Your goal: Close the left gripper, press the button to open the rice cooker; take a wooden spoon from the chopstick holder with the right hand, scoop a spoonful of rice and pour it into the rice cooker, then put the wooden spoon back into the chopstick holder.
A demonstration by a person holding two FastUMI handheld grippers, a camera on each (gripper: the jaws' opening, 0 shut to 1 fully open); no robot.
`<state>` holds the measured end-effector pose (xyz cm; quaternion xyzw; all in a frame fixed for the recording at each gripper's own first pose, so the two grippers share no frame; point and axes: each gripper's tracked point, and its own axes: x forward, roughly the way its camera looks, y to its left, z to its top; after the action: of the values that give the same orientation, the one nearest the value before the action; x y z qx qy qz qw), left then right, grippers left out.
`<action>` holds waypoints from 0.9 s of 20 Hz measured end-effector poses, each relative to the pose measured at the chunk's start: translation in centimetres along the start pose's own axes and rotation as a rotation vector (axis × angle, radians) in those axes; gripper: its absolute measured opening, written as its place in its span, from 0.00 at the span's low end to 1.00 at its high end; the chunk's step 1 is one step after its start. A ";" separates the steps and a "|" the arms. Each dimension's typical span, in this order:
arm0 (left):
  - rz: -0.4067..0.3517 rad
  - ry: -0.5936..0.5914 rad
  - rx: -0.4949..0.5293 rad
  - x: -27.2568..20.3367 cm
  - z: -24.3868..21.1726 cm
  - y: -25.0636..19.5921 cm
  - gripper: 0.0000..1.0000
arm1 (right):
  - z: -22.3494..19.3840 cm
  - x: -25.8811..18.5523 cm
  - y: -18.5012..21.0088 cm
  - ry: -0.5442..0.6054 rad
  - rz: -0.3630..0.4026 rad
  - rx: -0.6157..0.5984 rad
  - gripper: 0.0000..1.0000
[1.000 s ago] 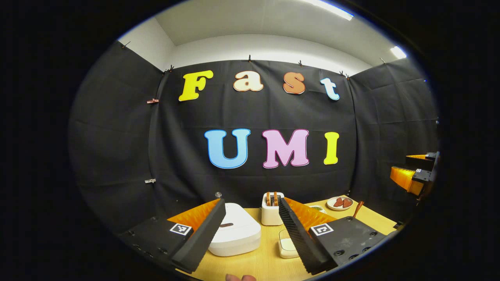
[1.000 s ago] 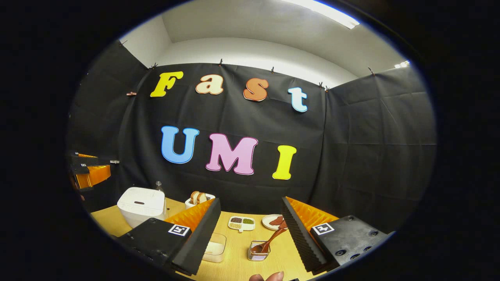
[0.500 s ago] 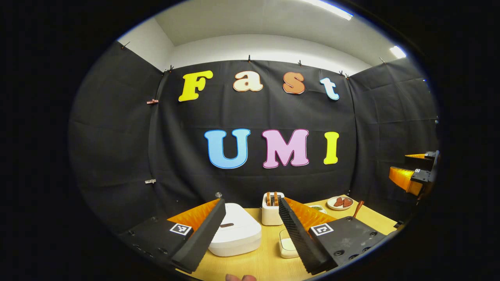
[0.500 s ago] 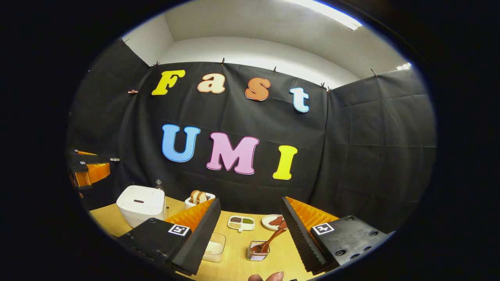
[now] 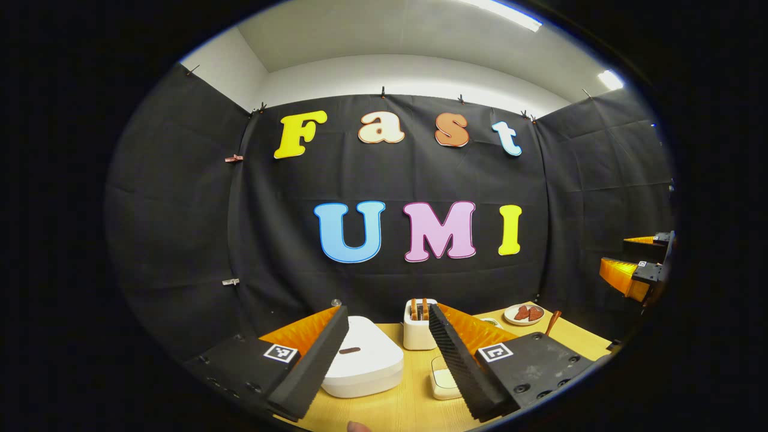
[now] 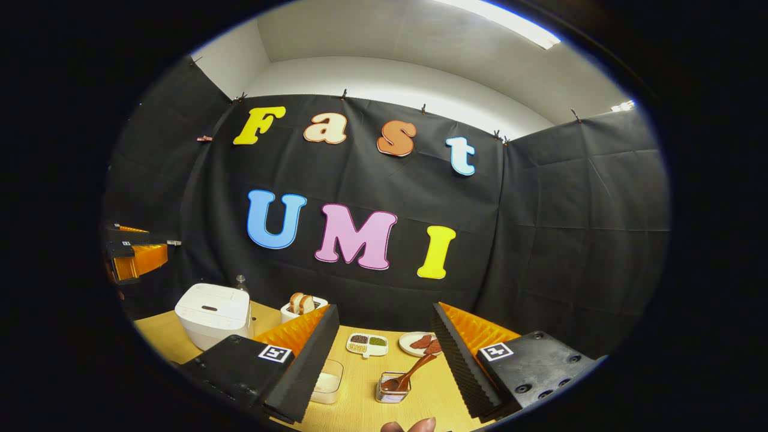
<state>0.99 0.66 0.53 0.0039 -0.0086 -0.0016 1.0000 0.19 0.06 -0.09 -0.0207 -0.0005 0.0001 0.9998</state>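
While both are hovering high above the table (image 6: 360, 402), left gripper (image 5: 384, 366) and right gripper (image 6: 384, 360) are gaping wide, gripping nothing, rice cooker (image 5: 366, 360) lid shut

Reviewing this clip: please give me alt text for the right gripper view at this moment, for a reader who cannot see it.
The right hand-held gripper hangs open above a wooden table, its fingers framing a wooden spoon that leans in a small chopstick holder. A closed white rice cooker sits far left, a clear container of rice near the left finger.
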 end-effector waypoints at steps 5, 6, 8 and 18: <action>-0.020 -0.003 0.012 2.1 0.3 1.4 0.63 | 0.1 0.2 0.0 -0.009 -0.006 -0.024 0.97; -0.017 -0.002 0.013 2.8 0.1 2.0 0.49 | 0.0 0.2 0.0 -0.010 -0.008 -0.030 0.97; -0.039 0.009 0.004 4.2 -0.4 2.4 0.29 | 0.1 0.4 0.0 -0.009 -0.014 -0.037 0.97; -0.171 0.347 -0.155 15.6 -13.0 7.3 0.07 | 0.9 1.9 -2.1 -0.037 -0.115 -0.062 0.97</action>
<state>16.82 8.03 -12.16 -0.0721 0.1644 -0.0862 0.9800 2.11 -2.03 0.95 -0.0518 -0.0202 -0.0568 0.9968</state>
